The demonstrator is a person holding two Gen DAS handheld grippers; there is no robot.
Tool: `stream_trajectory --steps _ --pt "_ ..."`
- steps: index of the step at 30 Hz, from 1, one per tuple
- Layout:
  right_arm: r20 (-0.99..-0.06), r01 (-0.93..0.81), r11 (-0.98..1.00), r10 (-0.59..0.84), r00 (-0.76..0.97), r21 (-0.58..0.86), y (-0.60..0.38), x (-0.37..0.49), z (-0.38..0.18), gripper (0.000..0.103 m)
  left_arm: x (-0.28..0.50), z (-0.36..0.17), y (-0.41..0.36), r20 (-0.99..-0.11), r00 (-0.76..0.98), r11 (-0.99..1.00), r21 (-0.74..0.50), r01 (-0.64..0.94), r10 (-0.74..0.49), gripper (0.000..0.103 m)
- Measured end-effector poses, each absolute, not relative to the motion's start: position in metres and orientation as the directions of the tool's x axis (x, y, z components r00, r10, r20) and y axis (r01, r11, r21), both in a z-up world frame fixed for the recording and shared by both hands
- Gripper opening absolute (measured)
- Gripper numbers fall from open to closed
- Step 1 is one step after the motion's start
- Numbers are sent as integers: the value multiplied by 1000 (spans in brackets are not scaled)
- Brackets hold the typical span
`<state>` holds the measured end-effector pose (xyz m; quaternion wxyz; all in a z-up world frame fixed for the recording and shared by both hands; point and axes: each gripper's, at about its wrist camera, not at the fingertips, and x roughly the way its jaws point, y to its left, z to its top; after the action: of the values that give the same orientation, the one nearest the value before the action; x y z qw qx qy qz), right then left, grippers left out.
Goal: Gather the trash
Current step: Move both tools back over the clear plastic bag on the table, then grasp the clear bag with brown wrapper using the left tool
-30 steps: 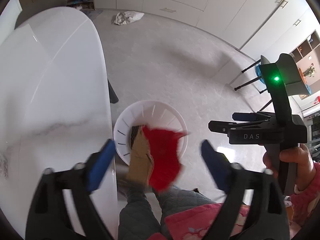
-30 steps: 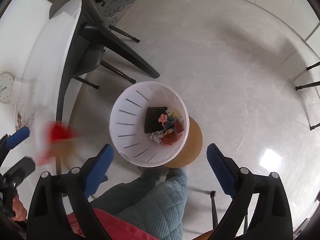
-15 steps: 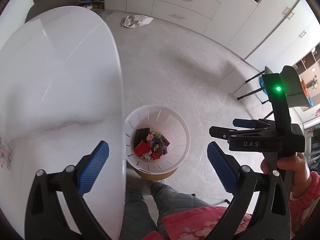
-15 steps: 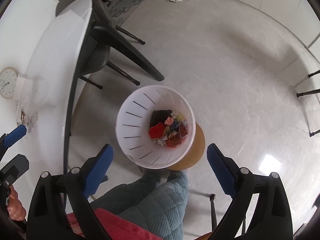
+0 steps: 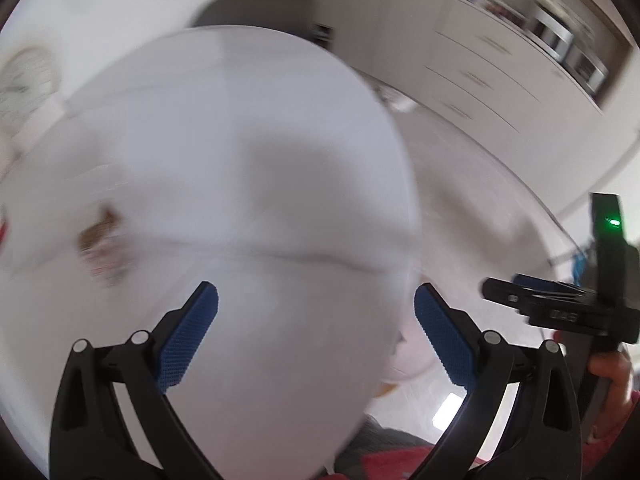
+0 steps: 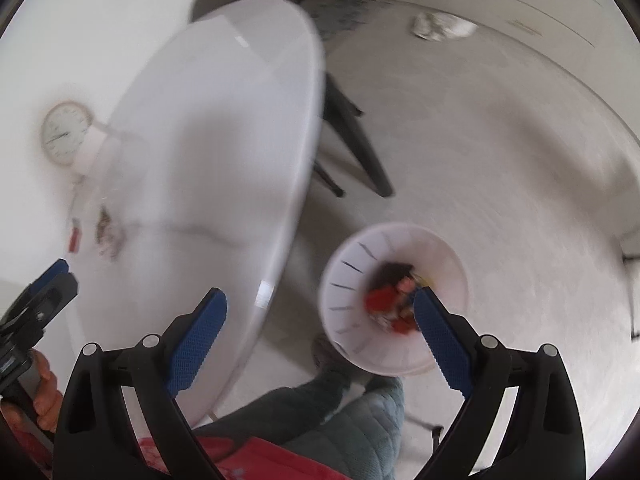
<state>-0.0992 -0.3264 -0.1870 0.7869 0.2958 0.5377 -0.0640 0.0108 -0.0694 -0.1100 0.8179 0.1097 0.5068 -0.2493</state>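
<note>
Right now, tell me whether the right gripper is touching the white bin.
Apart. The right wrist view shows the open right gripper empty, raised above the white bin, which stands on the floor beside the table.

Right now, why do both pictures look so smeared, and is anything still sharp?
Left wrist view: motion blur smears the table and the scraps on it; only the left tool stays crisp. Right wrist view: the bin and clock are blurred, the right tool sharp; fisheye bends the edges.

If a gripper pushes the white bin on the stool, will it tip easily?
Probably. The white bin looks like thin slotted plastic holding only a little trash, so likely light. It seems perched on a small stool, so a side push may slide or topple it.
</note>
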Motion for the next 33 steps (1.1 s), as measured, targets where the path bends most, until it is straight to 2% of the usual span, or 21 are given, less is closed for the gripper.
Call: stream_trajectory --steps 9,15,22,33 --pt "-862 230 884 289 417 408 -251 -25 -159 94 77 -126 43 -898 418 983 -71 168 -136 95" --pt "-862 151 902 322 392 405 -208 7 -152 95 132 -163 89 -934 351 996 -86 -20 -73 95" --pt "-871 133 907 332 362 401 -186 32 -152 95 176 -199 90 -958 279 994 -92 -58 -72 95" --pt "-890 113 911 352 289 397 -170 65 -168 95 204 -229 86 -965 222 988 -153 -31 -143 95"
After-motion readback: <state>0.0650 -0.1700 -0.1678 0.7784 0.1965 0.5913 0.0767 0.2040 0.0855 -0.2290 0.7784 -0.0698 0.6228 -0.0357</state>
